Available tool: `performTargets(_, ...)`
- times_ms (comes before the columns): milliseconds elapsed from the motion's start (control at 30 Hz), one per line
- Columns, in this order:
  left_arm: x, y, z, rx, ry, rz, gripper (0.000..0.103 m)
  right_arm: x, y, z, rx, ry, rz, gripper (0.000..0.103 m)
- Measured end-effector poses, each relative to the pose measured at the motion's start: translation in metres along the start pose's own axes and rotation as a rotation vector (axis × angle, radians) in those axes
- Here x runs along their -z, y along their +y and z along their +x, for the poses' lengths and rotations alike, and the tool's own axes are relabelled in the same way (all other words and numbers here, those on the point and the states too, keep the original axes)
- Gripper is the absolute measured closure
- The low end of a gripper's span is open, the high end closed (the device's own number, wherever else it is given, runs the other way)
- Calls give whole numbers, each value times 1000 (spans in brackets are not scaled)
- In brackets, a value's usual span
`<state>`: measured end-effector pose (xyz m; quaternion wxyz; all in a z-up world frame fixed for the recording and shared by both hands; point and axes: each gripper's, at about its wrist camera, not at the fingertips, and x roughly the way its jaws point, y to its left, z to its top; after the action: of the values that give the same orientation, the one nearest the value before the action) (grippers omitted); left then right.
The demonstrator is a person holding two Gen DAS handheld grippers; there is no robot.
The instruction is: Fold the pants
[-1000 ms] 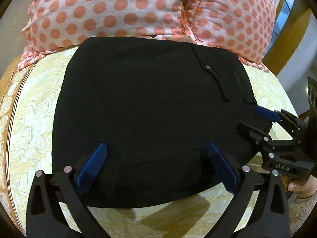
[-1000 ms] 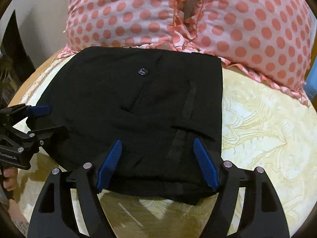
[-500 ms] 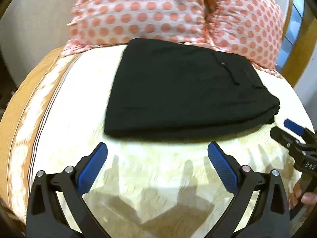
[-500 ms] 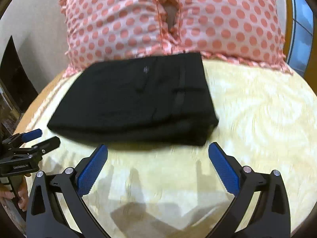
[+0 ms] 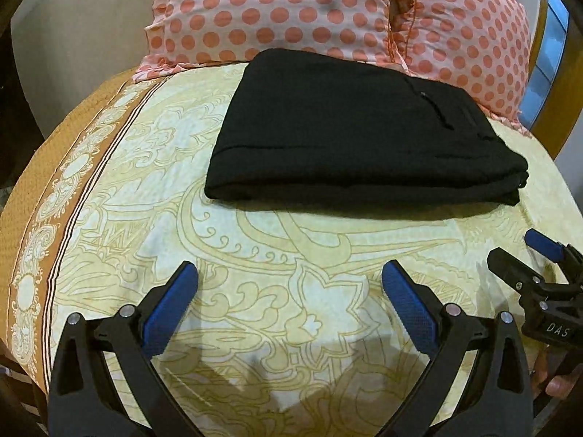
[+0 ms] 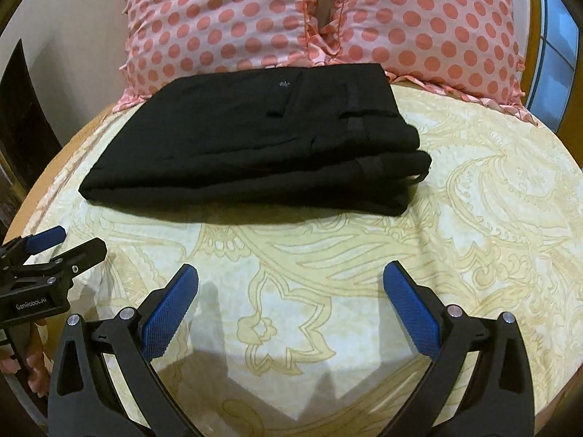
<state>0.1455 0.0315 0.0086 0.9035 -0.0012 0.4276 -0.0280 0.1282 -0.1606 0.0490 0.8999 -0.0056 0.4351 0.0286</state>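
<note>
We see the black pants [image 5: 360,134] folded into a flat, layered rectangle on the yellow patterned bedsheet [image 5: 291,255], sitting in the upper middle of the left wrist frame. Their far edge lies against the two pink polka-dot pillows [image 5: 309,11] that fill the top of the frame. In the right wrist view the same pants [image 6: 255,138] occupy the upper centre, with a small button and a pocket flap showing on the top layer, and stacked folds visible along the right end.

Our left gripper [image 5: 289,291] sits at the bottom of its own frame, its two blue-padded fingers spread wide apart with nothing between them, over bare sheet and well short of the near edge of the pants. It also shows at the lower left of the right wrist view [image 6: 62,244], fingers parted and empty.

Our right gripper [image 6: 290,291] is likewise at the bottom of its frame, fingers spread wide and holding nothing, apart from the pants. We catch it again at the lower right edge of the left wrist view [image 5: 524,249], fingers apart, just off the right corner of the pants

A brown patterned border [image 5: 40,255] runs down the sheet's left side
</note>
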Motion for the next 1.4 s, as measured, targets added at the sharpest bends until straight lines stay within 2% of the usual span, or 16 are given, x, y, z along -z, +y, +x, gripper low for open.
performTargets(233, 3, -5, 3, -38, -16, 46, 2, 3, 10, 4, 61, 17, -56, 1)
performTargets(1400, 3, -4, 4, -27, -17, 55, 2, 2, 7, 4, 57, 21, -53, 1)
